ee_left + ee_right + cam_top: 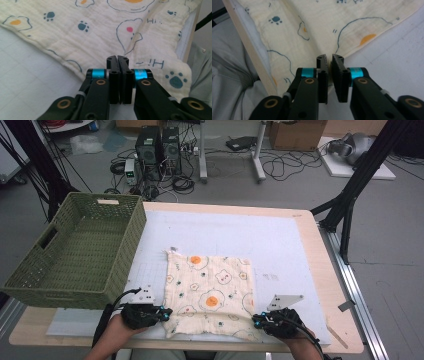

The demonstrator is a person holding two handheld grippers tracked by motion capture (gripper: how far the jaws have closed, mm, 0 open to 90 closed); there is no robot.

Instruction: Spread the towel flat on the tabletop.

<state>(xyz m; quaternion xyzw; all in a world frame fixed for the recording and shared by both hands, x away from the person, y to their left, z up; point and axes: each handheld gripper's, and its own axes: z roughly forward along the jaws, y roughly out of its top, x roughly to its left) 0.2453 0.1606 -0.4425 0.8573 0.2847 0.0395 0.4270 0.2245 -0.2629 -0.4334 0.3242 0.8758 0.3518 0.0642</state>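
A cream cloth [210, 292] printed with fried eggs and paw marks lies spread on the pale mat, its near edge rumpled. My left gripper [167, 313] is at the cloth's near left corner. In the left gripper view its jaws [117, 58] are pressed together on the cloth [75, 30], and creases run toward the tips. My right gripper [255, 320] is at the near right corner. In the right gripper view its jaws [329, 56] stand almost together, pinching a fold of the cloth [324, 25] near its edge.
A green woven basket [134, 237], with nothing in it, stands on the table's left side beside the cloth. The pale mat [240, 230] covers most of the wooden table [320, 270]. The table's near edge is right at my hands.
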